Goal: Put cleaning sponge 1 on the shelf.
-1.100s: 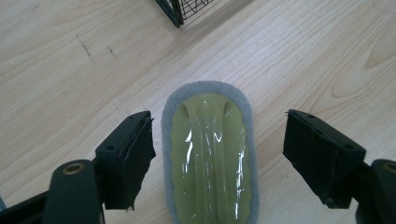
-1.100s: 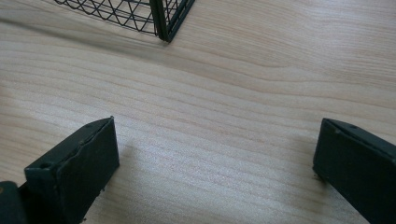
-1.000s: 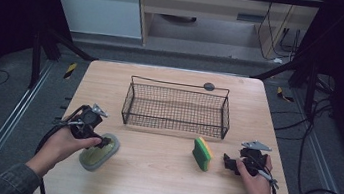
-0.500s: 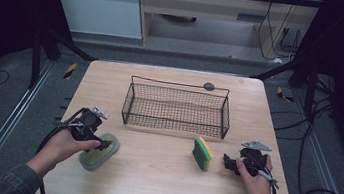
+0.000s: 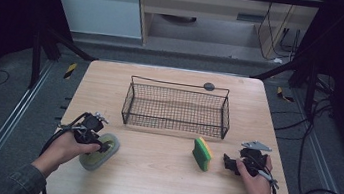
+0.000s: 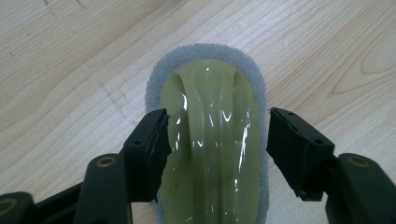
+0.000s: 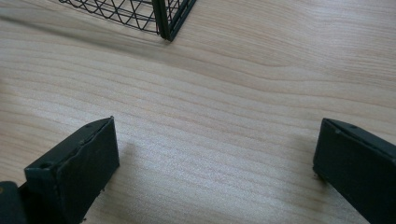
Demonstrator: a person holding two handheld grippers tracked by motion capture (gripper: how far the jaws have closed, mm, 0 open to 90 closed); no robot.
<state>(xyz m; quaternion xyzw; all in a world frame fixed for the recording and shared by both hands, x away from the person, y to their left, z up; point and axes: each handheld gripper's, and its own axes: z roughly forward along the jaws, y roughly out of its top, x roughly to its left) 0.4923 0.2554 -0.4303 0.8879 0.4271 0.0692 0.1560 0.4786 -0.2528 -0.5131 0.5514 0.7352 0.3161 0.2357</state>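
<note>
A scrubber [image 5: 99,151] with a grey pad and a glossy pale-green grip [image 6: 212,140] lies flat at the table's front left. My left gripper [image 5: 103,144] is low over it, with one jaw on each side of its middle [image 6: 217,116]. The jaws have just been closing. One pad [image 6: 152,140] is at the green grip's edge; the other pad [image 6: 292,144] stands a sliver off the grey rim. A green and yellow sponge [image 5: 202,153] stands on edge at the front right. Just to its right my right gripper [image 5: 227,163] is open above bare wood [image 7: 215,126].
A black wire basket [image 5: 174,126] stands in the middle of the table, its corner [image 7: 163,18] just ahead of my right gripper. A small dark disc [image 5: 208,86] lies behind the basket. Bare wood stretches between the scrubber and the sponge.
My left gripper has sunk a little onto the scrubber. The right hand, the sponge and the basket have kept still.
</note>
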